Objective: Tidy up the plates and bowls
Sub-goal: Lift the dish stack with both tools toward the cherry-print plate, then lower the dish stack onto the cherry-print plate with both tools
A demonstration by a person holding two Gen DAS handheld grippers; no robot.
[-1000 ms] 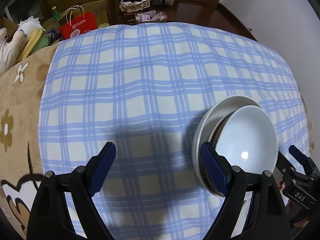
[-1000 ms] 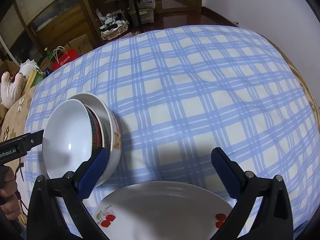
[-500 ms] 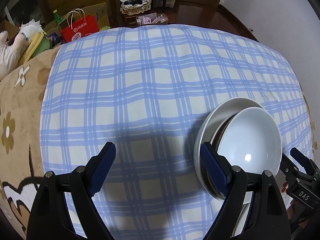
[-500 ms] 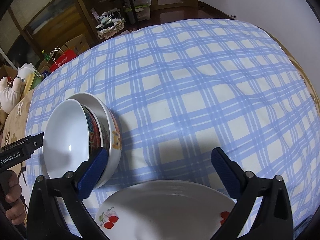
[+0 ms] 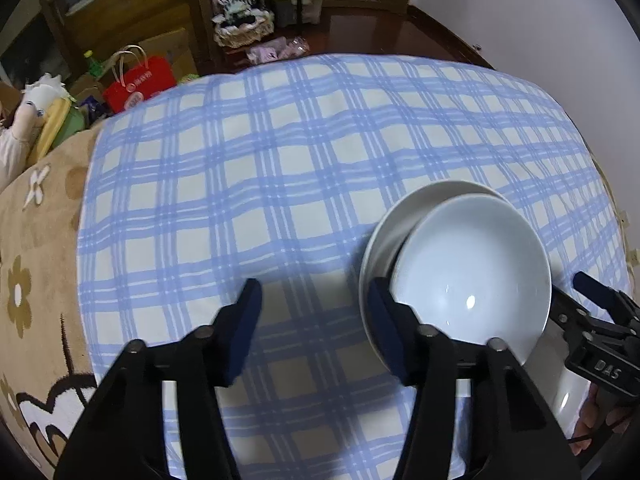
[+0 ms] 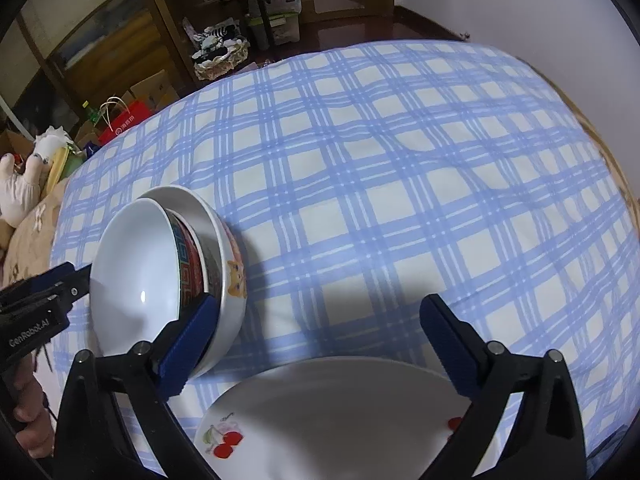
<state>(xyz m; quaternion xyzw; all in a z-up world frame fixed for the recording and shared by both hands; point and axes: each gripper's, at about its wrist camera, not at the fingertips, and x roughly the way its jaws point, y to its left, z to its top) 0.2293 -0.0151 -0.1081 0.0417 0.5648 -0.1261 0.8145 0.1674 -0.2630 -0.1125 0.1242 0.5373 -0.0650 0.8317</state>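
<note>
While the cherry-printed plate (image 6: 320, 408) lies flat at the near edge of the cloth-covered surface (image 5: 240, 180), directly below the right gripper (image 6: 320, 308), that gripper's jaws remain spread wide with nothing between them. Its left finger sits just beside the outer wall of the bowl stack. The real change is on the other side. The left gripper (image 5: 314, 296) has drawn its jaws in from fully spread to roughly half that gap. They hold nothing yet, with only checked cloth between them, and its right finger is against or just beside the stack's left rim; I cannot tell which. The stack has not moved: the white bowl (image 5: 472, 272) leans tilted inside the red-patterned bowl (image 6: 192, 264), which is nested in the cat-printed bowl (image 6: 230, 280), toward the near left part of the surface. The narrowing probably readies a pinch on a bowl rim, to seat the white bowl level. Beyond the stack the cloth runs bare to the far edge.
</note>
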